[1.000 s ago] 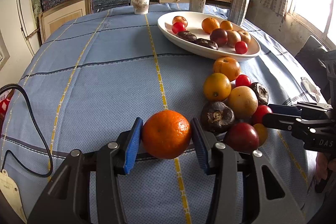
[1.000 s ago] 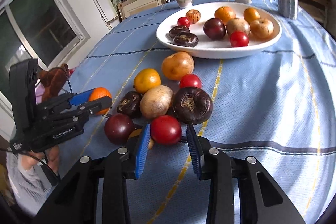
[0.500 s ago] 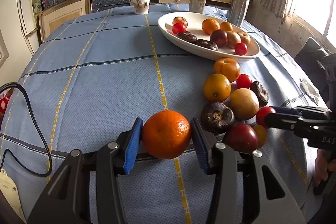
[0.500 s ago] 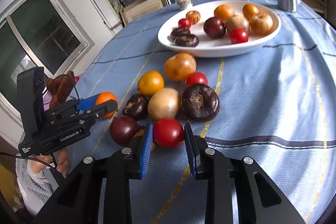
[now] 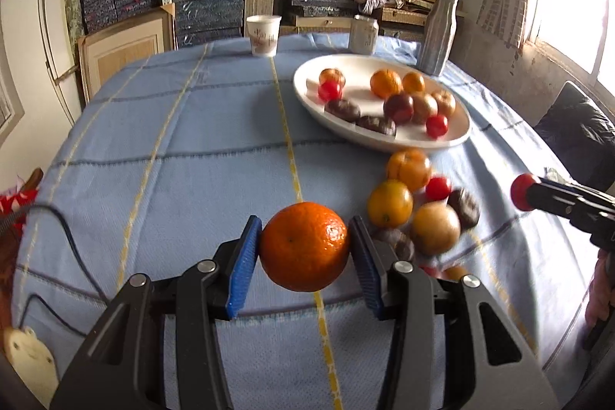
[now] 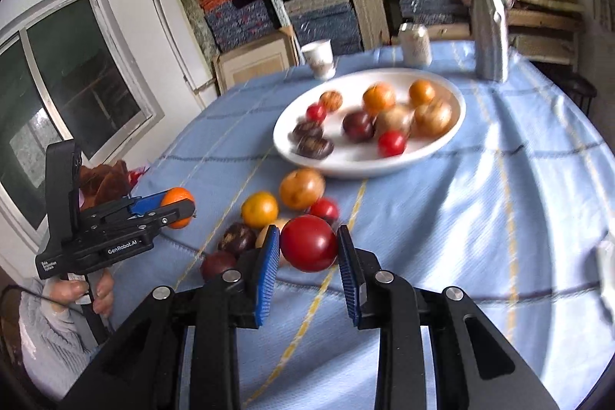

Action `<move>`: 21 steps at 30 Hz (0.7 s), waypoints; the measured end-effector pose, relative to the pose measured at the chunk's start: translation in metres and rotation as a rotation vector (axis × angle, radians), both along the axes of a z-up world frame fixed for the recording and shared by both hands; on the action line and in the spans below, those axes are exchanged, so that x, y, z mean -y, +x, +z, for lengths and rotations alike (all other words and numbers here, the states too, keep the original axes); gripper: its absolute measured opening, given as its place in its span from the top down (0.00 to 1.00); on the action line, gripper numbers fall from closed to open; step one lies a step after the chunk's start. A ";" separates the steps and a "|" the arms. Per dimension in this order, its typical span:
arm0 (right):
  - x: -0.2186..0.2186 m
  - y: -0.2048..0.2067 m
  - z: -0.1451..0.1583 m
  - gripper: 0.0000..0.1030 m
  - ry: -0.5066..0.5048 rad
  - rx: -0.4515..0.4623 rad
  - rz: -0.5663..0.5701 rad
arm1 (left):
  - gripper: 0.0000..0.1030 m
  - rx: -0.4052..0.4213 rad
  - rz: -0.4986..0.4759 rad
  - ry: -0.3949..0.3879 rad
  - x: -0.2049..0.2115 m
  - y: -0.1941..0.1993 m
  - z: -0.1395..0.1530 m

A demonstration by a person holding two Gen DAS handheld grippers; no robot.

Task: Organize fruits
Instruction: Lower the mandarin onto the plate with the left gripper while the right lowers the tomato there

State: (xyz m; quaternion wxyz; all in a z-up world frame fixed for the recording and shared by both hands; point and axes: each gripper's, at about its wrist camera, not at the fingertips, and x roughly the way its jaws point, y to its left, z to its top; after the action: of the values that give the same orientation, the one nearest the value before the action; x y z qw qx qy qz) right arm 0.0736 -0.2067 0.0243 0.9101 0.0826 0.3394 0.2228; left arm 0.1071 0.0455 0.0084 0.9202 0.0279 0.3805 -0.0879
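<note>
My left gripper [image 5: 305, 248] is shut on an orange mandarin [image 5: 304, 245], held above the blue tablecloth; in the right wrist view the same gripper [image 6: 177, 206] shows at the left with the mandarin [image 6: 176, 196]. My right gripper [image 6: 308, 246] is shut on a red tomato [image 6: 308, 243], lifted over the loose pile; that tomato [image 5: 519, 191] also shows at the right of the left wrist view. Several loose fruits [image 5: 411, 206] lie on the cloth in front of a white oval plate [image 5: 457, 137] that holds several more.
Behind the plate [image 6: 449, 133] stand a paper cup [image 5: 263, 35], a can [image 5: 363, 34] and a tall grey bottle [image 5: 438, 35]. A black cable [image 5: 73, 252] trails over the table's left side. Shelves of boxes fill the back wall. A hand [image 6: 82, 291] grips the left tool.
The right gripper closed on the red tomato and lifted it off the pile. The left gripper rose a little with the mandarin still in it.
</note>
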 end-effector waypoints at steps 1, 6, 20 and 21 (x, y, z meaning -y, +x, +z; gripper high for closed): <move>0.004 0.000 0.006 0.70 -0.003 0.013 -0.007 | 0.55 0.006 -0.002 0.004 0.002 0.003 0.005; 0.024 0.013 0.054 0.70 -0.014 0.108 -0.055 | 0.55 0.050 -0.030 0.026 0.024 0.034 0.037; 0.000 0.098 0.054 0.70 -0.042 0.081 -0.022 | 0.55 0.012 -0.065 -0.011 0.089 0.164 0.039; -0.005 0.105 0.046 0.70 -0.046 0.064 -0.013 | 0.55 -0.002 -0.068 -0.016 0.093 0.173 0.032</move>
State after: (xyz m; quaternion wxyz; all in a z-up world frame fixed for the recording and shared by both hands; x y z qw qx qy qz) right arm 0.1782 -0.2017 0.0701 0.9236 0.0566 0.3146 0.2117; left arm 0.2802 -0.0475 0.0406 0.9164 0.0333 0.3797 -0.1224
